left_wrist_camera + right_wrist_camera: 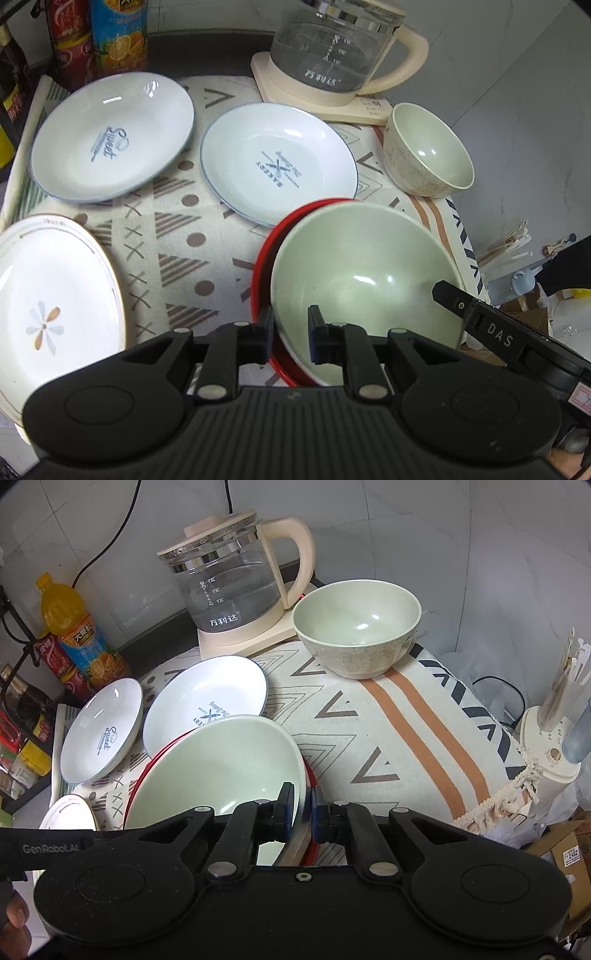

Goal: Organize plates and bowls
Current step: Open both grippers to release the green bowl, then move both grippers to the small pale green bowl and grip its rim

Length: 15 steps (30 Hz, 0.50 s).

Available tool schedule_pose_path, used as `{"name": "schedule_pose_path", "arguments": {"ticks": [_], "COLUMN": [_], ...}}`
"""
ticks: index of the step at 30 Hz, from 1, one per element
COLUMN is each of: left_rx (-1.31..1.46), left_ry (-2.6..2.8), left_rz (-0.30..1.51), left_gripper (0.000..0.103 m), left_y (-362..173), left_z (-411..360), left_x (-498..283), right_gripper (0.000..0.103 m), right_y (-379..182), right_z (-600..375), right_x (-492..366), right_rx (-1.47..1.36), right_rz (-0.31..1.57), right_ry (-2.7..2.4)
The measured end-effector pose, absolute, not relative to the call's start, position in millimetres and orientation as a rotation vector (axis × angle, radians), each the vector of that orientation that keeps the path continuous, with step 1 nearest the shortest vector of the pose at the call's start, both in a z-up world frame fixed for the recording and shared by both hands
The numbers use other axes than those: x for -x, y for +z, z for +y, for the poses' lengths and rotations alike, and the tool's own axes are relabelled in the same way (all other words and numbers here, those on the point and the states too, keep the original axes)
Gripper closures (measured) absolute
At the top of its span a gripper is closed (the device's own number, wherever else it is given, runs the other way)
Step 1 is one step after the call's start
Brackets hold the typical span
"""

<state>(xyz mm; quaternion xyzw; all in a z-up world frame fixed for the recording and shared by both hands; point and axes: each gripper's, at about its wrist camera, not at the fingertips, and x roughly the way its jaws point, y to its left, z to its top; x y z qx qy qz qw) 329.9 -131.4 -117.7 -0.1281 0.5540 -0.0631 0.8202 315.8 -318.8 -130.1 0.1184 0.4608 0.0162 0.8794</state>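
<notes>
A large green bowl point(365, 280) point(221, 764) sits tilted inside a red bowl point(262, 266) point(147, 775) on the patterned cloth. My left gripper point(290, 334) straddles its near rim, one finger outside and one inside with a slight gap, so it is open. My right gripper point(303, 808) is shut on the opposite rim of the green bowl. A smaller green bowl point(428, 155) point(354, 627) stands at the far right. Two blue-rimmed white plates, one marked Sweet point(110, 136) point(99, 731) and one marked Bakery point(277, 162) point(207, 694), lie behind. A flower plate point(48, 306) lies at the left.
A glass kettle point(332, 55) point(229, 579) on a cream base stands at the back by the wall. Drink bottles point(118, 37) point(81, 638) crowd the back left corner. The cloth point(388, 738) drops off at the table's right edge, with boxes and clutter below.
</notes>
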Motion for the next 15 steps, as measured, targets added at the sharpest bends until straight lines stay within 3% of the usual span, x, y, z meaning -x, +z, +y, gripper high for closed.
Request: {"name": "schedule_pose_path", "arguments": {"ticks": [6,9,14,15], "left_rx": [0.260,0.245,0.218,0.217], "left_ry": [-0.150,-0.147,-0.166,-0.172], "left_rz": [1.135,1.117,1.076,1.069], "left_gripper": [0.066,0.053,0.038,0.037], "left_y": [-102,-98,-88,-87], "left_z": [-122,-116,-105,-102], "left_x": [-328,-324,-318,-317], "right_gripper": [0.095,0.088,0.051,0.050], "right_y": [-129,-124,-109,-106], "right_z": [-314,-314,-318,-319], "right_x": [-317,-315,-303,-300], "right_rx": [-0.214,-0.213,-0.247,-0.258], "right_rz": [0.955,0.940,0.883,0.869], "right_ry": [0.010,-0.016,-0.072,-0.082]}}
